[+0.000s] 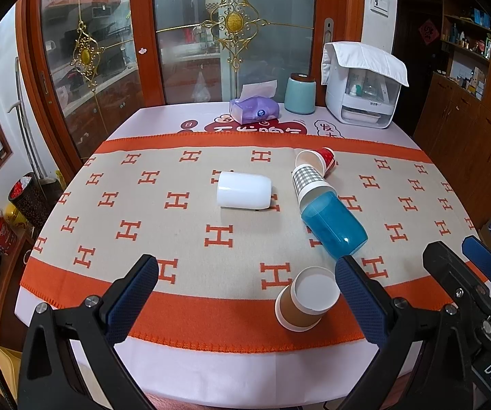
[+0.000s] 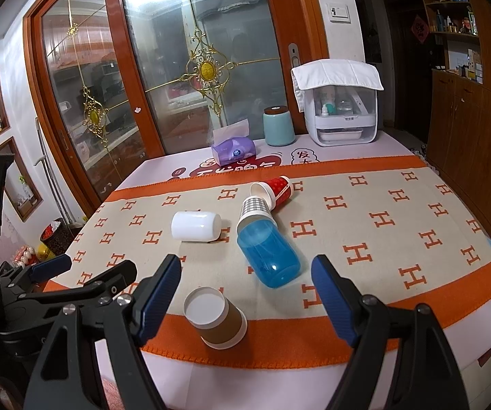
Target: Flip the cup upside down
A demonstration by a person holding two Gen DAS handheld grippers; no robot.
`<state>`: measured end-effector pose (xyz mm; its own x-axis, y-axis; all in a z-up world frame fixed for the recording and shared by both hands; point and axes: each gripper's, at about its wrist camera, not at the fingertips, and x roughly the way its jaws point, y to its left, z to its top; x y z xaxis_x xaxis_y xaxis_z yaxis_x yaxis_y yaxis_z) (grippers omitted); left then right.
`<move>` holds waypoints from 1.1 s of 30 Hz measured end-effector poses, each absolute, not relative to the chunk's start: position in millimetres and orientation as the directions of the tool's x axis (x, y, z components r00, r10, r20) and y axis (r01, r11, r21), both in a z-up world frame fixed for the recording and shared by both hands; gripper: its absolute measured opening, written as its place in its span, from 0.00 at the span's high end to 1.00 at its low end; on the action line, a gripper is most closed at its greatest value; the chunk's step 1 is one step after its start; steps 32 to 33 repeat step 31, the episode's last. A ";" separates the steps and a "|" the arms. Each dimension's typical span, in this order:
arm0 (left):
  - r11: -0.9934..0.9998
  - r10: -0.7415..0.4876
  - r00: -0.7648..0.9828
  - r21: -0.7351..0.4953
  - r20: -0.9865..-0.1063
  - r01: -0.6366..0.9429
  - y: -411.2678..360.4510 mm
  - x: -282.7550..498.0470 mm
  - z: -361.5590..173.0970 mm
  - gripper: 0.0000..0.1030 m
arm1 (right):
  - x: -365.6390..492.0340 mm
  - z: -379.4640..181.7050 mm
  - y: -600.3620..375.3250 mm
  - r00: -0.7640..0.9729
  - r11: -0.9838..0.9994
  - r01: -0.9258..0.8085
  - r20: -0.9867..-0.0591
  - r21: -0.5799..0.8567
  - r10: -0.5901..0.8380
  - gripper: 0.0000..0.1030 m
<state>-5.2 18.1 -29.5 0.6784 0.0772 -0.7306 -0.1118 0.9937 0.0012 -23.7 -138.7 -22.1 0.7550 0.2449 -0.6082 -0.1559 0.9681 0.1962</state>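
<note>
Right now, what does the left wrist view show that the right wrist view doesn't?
Only the left wrist view shows the right hand-held gripper from the side, at its right edge. Only the right wrist view shows the left hand-held gripper, at its left edge. Both show the brown paper cup standing upside down, and the white cup, blue cup, checked cup and red cup lying on their sides on the orange-patterned cloth. Both grippers are open and hold nothing.
</note>
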 end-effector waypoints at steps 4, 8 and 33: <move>0.994 0.077 0.675 0.001 -0.733 -0.112 16.8 -6.8 -33.3 0.01 | -23.8 -21.5 -139.1 0.756 0.968 -0.156 -0.608 0.196 0.245 0.23; 0.994 0.077 0.675 0.001 -0.734 -0.112 16.6 -7.2 -33.7 0.01 | -23.7 -21.3 -139.2 0.756 0.968 -0.156 -0.608 0.195 0.244 0.23; 0.993 0.077 0.657 0.000 -0.750 -0.115 19.6 -9.0 -43.5 0.01 | -26.7 -31.3 -135.2 0.744 0.968 -0.151 -0.622 0.199 0.244 0.23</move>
